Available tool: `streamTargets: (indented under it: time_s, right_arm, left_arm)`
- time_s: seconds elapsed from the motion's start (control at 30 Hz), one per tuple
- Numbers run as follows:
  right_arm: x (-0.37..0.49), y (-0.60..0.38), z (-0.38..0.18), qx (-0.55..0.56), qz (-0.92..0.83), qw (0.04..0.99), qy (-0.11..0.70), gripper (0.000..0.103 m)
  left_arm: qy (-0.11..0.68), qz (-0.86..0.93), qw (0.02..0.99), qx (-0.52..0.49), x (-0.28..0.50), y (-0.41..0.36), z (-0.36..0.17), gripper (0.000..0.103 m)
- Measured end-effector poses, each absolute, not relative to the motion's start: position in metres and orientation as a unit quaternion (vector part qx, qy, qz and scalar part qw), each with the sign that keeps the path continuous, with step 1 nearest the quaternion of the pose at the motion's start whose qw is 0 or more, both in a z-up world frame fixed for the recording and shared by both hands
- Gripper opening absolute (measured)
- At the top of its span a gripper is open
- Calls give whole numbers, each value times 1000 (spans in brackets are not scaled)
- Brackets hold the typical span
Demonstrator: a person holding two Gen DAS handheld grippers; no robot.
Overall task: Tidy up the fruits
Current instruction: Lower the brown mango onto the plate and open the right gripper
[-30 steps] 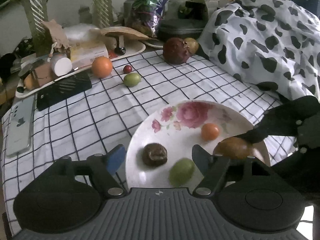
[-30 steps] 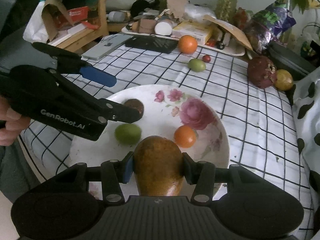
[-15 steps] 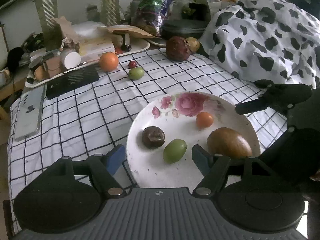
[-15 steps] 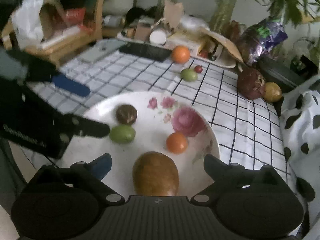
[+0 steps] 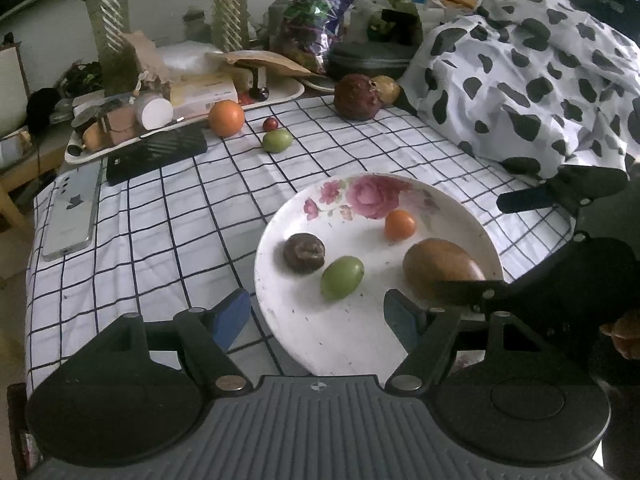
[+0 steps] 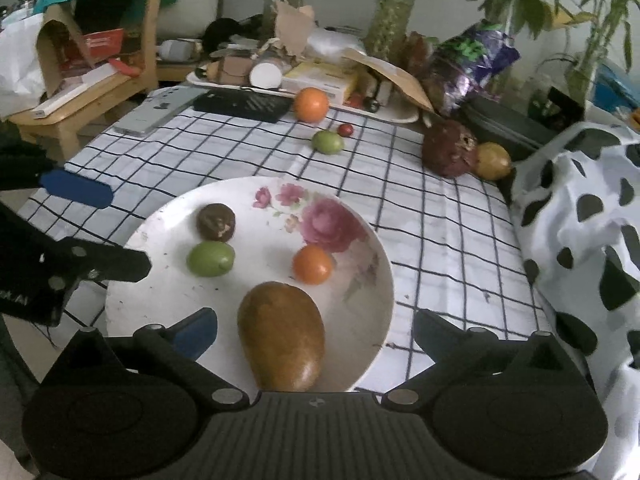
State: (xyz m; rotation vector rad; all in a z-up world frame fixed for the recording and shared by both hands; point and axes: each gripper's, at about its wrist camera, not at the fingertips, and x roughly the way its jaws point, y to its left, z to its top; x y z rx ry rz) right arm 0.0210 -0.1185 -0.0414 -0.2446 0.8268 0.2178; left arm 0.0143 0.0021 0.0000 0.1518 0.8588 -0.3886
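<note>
Four fruits are lying on the floral plate point(image 6: 372, 344), gathered there for sorting; the brown mango point(image 6: 282, 334) is resting between my right gripper's point(image 6: 314, 332) wide jaws, untouched. My left gripper point(image 5: 316, 314) is hovering wide beside the plate.

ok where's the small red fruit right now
In the right wrist view the small red fruit lies on the checked tablecloth beyond the plate, between the orange and the green fruit.

Place: a lived-in home.
Surface: checked tablecloth point(image 6: 420, 216) under a floral plate point(image 6: 368, 300).
Behind the plate: potted plants point(image 6: 392, 12), cluttered tray point(image 5: 184, 120), phone point(image 5: 72, 212).
Left of it: wooden chair point(image 6: 96, 84).
Right: cow-print cloth point(image 5: 532, 80).
</note>
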Motion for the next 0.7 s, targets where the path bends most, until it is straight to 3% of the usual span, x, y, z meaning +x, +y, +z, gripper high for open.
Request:
streamTargets:
  time_s: [0.7]
  right_arm:
    - [26,-122,-41,-113,83,904,403,103]
  left_arm:
    - [408,-185,890,81,20,1,0,72]
